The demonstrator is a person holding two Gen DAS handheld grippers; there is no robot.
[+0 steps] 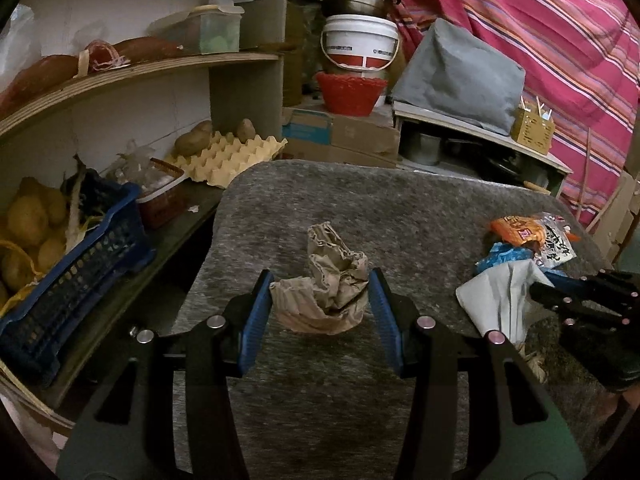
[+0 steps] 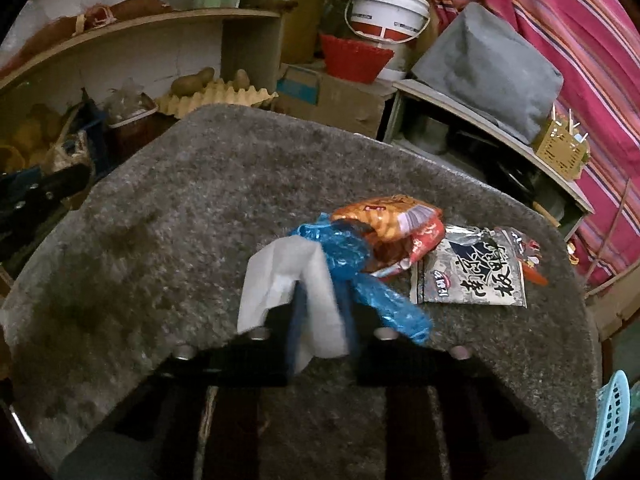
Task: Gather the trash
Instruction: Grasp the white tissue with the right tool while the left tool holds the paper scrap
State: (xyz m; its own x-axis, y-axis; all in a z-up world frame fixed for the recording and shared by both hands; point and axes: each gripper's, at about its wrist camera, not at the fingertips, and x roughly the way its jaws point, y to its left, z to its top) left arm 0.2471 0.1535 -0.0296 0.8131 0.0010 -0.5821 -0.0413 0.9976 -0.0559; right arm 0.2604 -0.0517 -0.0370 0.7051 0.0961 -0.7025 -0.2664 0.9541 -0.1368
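A crumpled brown paper bag (image 1: 326, 280) lies on the grey felt table (image 1: 360, 200). My left gripper (image 1: 320, 292) is open, its blue pads on either side of the bag, the left pad touching it. My right gripper (image 2: 320, 300) is shut on a white tissue (image 2: 280, 280), held just above the table; it also shows in the left wrist view (image 1: 500, 296). Behind the tissue lie a blue plastic wrapper (image 2: 360, 272), an orange snack bag (image 2: 392, 220) and a black-and-silver packet (image 2: 472, 272).
Shelves on the left hold a blue crate (image 1: 72, 280) of yellow fruit, an egg tray (image 1: 224, 156) with potatoes and a small basket (image 1: 160, 196). Behind the table stand boxes, a red bowl (image 1: 350, 92), a white bucket (image 1: 360, 46). A light-blue basket (image 2: 612, 420) sits at the right edge.
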